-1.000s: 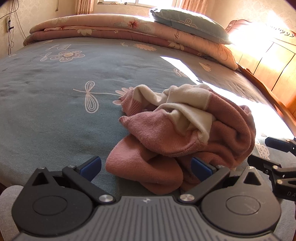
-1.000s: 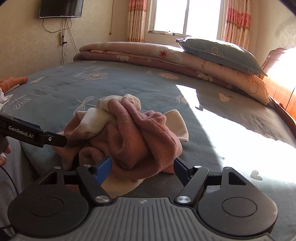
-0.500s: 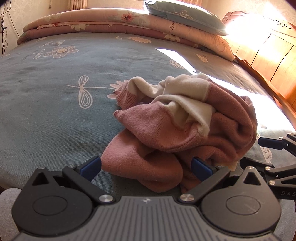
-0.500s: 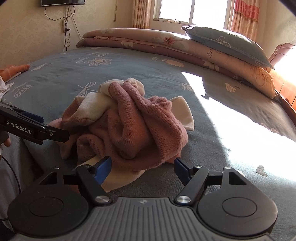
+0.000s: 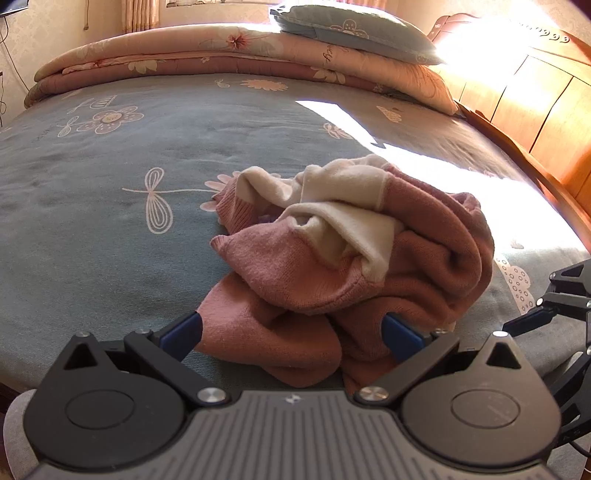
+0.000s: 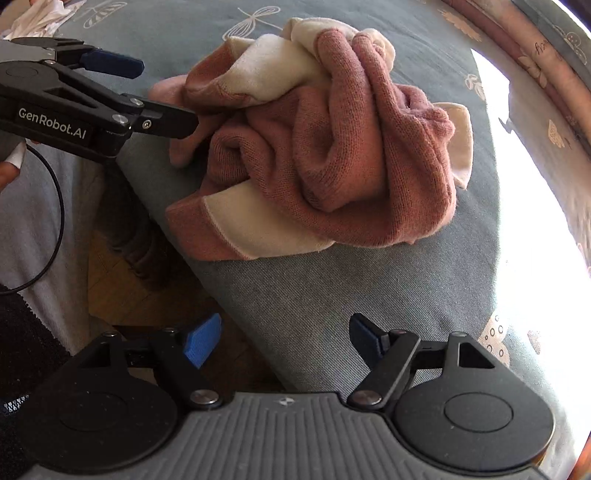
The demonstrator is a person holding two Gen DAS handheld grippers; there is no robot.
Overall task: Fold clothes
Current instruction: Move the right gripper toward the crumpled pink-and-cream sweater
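A crumpled pink and cream knit sweater (image 5: 351,258) lies in a heap on the blue-grey bedspread (image 5: 110,229), close to the bed's near edge. My left gripper (image 5: 291,332) is open, with its jaws standing wide on either side of the heap's nearest pink fold. In the right wrist view the same gripper (image 6: 162,96) reaches in from the left against the sweater (image 6: 332,147). My right gripper (image 6: 284,336) is open, points steeply down over the bed's edge, and holds nothing. It also shows at the right border of the left wrist view (image 5: 546,295).
A folded floral quilt (image 5: 221,51) and a pillow (image 5: 351,26) lie at the far end. A wooden headboard (image 5: 535,103) runs along the right. Bright sun falls on the right of the bed. The wooden floor (image 6: 122,280), a person's grey clothing (image 6: 33,221) and a black cable (image 6: 61,206) show below the bed's edge.
The right gripper has tipped steeply downward and rolled, so its view now takes in the bed's edge and the floor. The left gripper has barely moved. Both stay open.
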